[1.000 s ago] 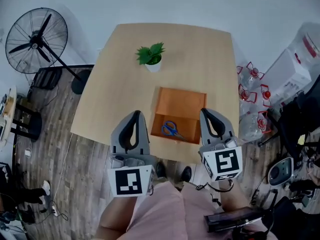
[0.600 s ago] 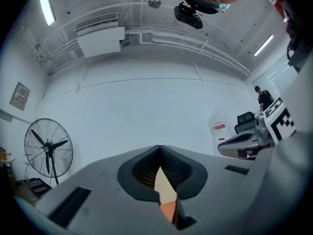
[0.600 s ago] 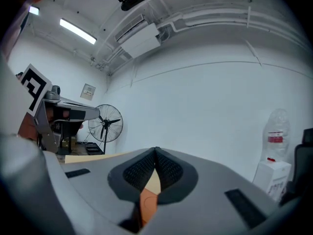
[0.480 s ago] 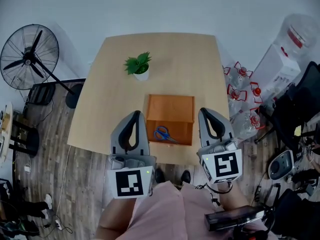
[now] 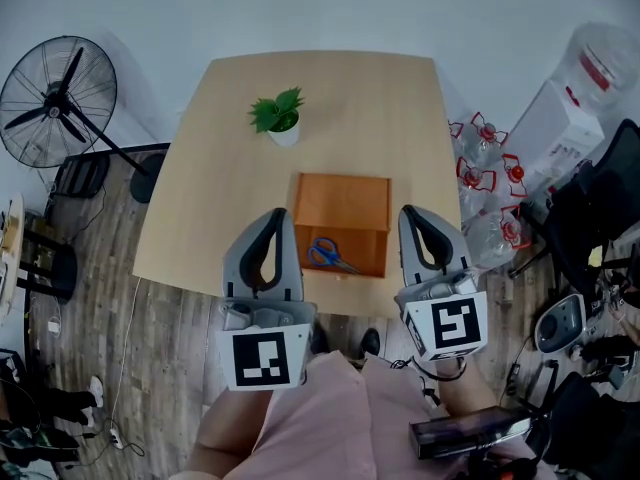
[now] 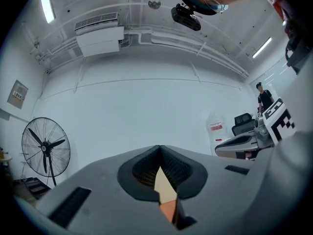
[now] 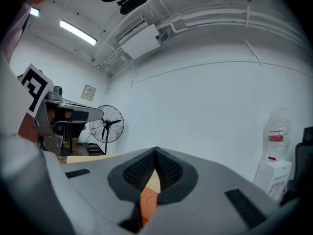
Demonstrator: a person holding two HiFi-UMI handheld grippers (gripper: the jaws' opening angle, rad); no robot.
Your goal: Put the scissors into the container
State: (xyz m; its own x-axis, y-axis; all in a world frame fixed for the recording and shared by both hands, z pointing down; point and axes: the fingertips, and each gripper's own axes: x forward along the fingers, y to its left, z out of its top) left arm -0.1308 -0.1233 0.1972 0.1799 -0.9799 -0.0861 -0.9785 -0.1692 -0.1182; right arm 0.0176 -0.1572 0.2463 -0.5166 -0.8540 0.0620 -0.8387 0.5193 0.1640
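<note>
The left hand-held gripper (image 5: 276, 216) hangs over the table's (image 5: 330, 98) near edge, jaws pressed together and empty. Blue-handled scissors (image 5: 330, 255) lie inside the orange container (image 5: 342, 200), apparently flat near its front wall. The right hand-held gripper (image 5: 411, 213) is likewise closed on nothing.

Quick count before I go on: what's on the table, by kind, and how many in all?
Potted plant: 1
Orange container: 1
Blue scissors, lying inside the container: 1
Total: 3
</note>
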